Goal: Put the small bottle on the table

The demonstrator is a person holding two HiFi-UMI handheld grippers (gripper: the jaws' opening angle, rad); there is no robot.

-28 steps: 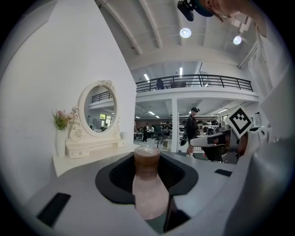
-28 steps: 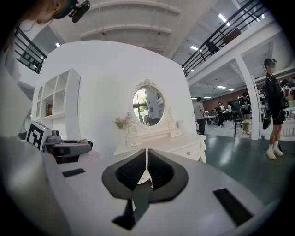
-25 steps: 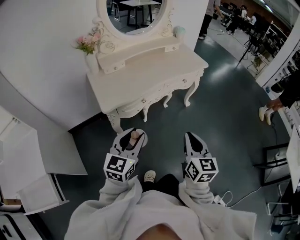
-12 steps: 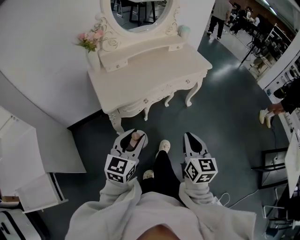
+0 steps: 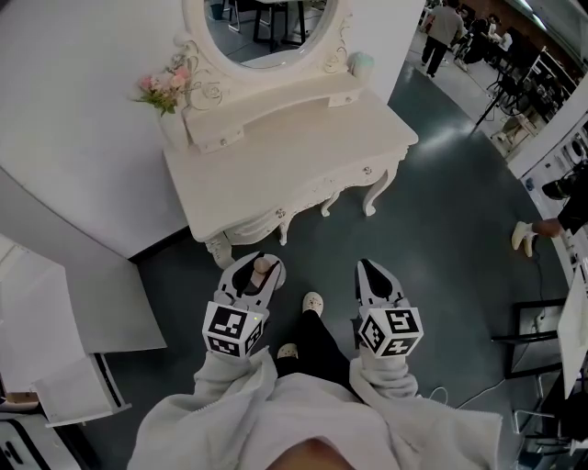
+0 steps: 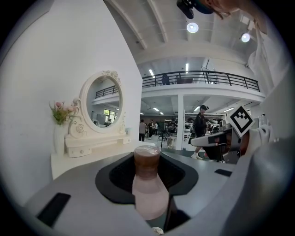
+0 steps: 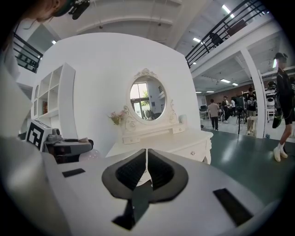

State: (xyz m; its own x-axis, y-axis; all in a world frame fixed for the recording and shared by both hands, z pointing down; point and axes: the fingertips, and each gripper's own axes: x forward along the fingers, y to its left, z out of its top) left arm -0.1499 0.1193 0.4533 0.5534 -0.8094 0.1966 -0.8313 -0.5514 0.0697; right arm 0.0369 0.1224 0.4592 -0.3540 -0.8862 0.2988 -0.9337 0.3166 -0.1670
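Observation:
A small pinkish bottle (image 6: pixel 148 186) with a brownish cap stands upright between the jaws of my left gripper (image 5: pixel 259 273), which is shut on it; the bottle's cap (image 5: pixel 263 265) shows in the head view too. My right gripper (image 5: pixel 372 276) is shut with nothing in it; its pads meet in the right gripper view (image 7: pixel 146 167). Both grippers hover above the dark floor just in front of a white dressing table (image 5: pixel 303 147) with an oval mirror (image 5: pixel 262 27). The table (image 7: pixel 175 140) lies straight ahead in the right gripper view and to the left (image 6: pixel 80 154) in the left gripper view.
A vase of pink flowers (image 5: pixel 165 92) stands at the table's back left and a small pale jar (image 5: pixel 361 62) at its back right. White shelving (image 5: pixel 55 349) lies to my left. People (image 5: pixel 447 27) walk in the hall at the far right. My feet (image 5: pixel 312 301) show below.
I have stepped a little closer to the dressing table; one foot has swung forward. Both grippers keep their pose, and the left keeps its hold on the bottle.

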